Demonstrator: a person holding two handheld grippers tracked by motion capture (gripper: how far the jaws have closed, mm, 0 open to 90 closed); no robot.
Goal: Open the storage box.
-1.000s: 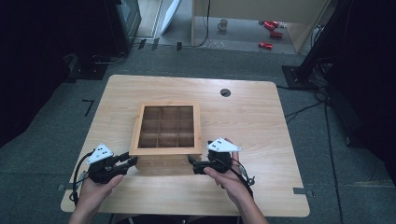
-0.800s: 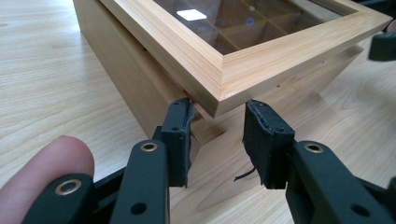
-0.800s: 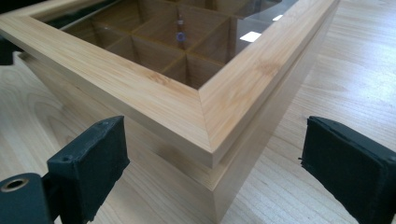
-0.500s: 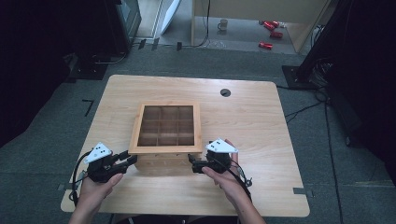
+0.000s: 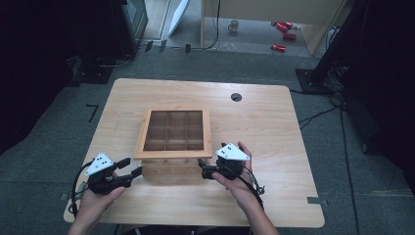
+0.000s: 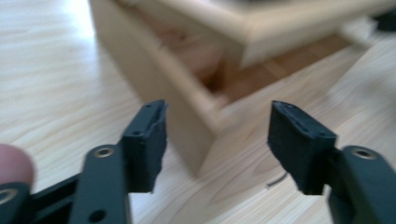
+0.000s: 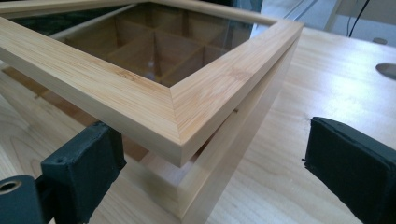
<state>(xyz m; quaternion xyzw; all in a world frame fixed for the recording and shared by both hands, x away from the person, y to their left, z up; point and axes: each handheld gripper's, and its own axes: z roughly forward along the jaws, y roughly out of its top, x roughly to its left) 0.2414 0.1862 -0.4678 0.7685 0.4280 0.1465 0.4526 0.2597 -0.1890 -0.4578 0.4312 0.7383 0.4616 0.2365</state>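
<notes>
Both grippers flank the wooden box's near edge, its lid lifted ajar.

Left gripper [image 5: 128, 173], jaws just parted and empty, faces the near-left corner; right gripper [image 7: 212, 154], wide, straddles the near-right corner and seems nearer. Wooden box [image 5: 173, 161] sits mid-table, glass-paned lid [image 5: 149, 133] beyond.

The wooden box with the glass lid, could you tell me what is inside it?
Through the raised lid the wooden box shows nine wooden-walled compartments; those in view look empty. The lid's frame and glare cover some floors.
</notes>
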